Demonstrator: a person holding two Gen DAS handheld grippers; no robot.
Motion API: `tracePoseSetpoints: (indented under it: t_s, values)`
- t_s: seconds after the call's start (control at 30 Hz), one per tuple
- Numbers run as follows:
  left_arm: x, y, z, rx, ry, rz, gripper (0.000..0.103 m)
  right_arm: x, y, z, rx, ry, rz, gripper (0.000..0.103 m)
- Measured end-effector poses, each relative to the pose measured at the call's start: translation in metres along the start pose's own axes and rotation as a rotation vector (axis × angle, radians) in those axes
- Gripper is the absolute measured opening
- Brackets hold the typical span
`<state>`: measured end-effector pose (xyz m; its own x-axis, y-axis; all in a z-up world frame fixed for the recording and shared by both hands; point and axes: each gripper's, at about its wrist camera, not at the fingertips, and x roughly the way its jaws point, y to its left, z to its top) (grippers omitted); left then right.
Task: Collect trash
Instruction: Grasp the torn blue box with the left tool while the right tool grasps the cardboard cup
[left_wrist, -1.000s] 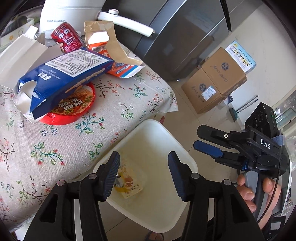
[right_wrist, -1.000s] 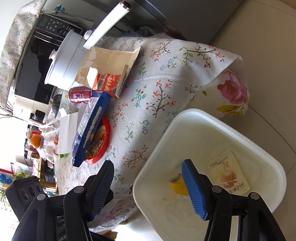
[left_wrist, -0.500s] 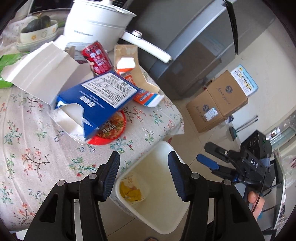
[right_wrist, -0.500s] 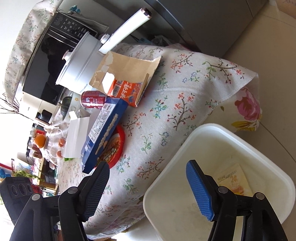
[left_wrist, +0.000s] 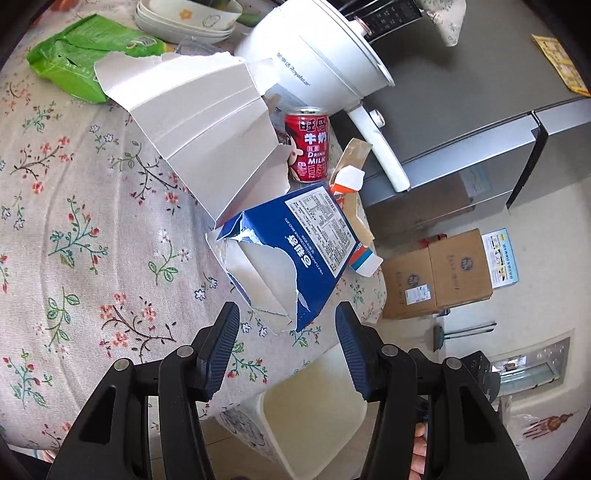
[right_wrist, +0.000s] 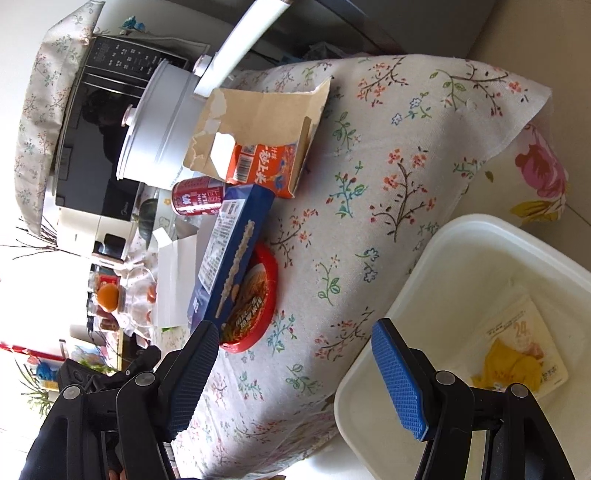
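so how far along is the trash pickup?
Done: a yellow wrapper and a printed packet lie in the white plastic bin. In hand: nothing; left gripper and right gripper are open. Left: torn blue carton, red can, red noodle bowl, white carton.

Table (left_wrist: 92, 240) with torn box (left_wrist: 291, 254) resting on noodle bowl (right_wrist: 258, 295); can (left_wrist: 308, 146) and pot (left_wrist: 317, 55) behind; bin (right_wrist: 480, 295) on floor beside table, wrapper (right_wrist: 517, 354) inside.
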<state>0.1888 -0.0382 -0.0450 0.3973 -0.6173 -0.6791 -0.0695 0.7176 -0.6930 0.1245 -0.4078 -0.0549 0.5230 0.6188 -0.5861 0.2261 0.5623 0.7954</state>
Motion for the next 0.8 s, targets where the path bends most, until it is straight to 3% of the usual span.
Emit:
tracePoseSetpoints:
  t_s: [0.13,0.27,0.37,0.57,0.7,0.8]
  values:
    - [0.01,0.0,-0.004,-0.017,0.021,0.005,0.053,0.008,0.003,0.0,0.002,0.01,-0.001,0.074]
    - [0.004,-0.023,-0.005,0.108,-0.036,0.005,0.053,0.011,0.002,0.001,0.002,0.016,-0.015,0.074]
    - [0.007,-0.034,-0.003,0.15,-0.036,-0.008,0.054,0.012,-0.002,0.002,0.011,0.018,-0.028,0.074]
    - [0.036,-0.034,0.004,0.162,-0.012,0.083,0.054,0.011,-0.007,0.002,0.024,0.013,-0.037,0.074]
    - [0.042,-0.044,0.008,0.19,-0.031,0.048,0.053,0.01,-0.007,0.004,0.029,0.006,-0.033,0.074]
    - [0.044,-0.051,0.009,0.227,-0.037,0.046,0.042,0.009,-0.007,0.011,0.054,-0.023,-0.006,0.074]
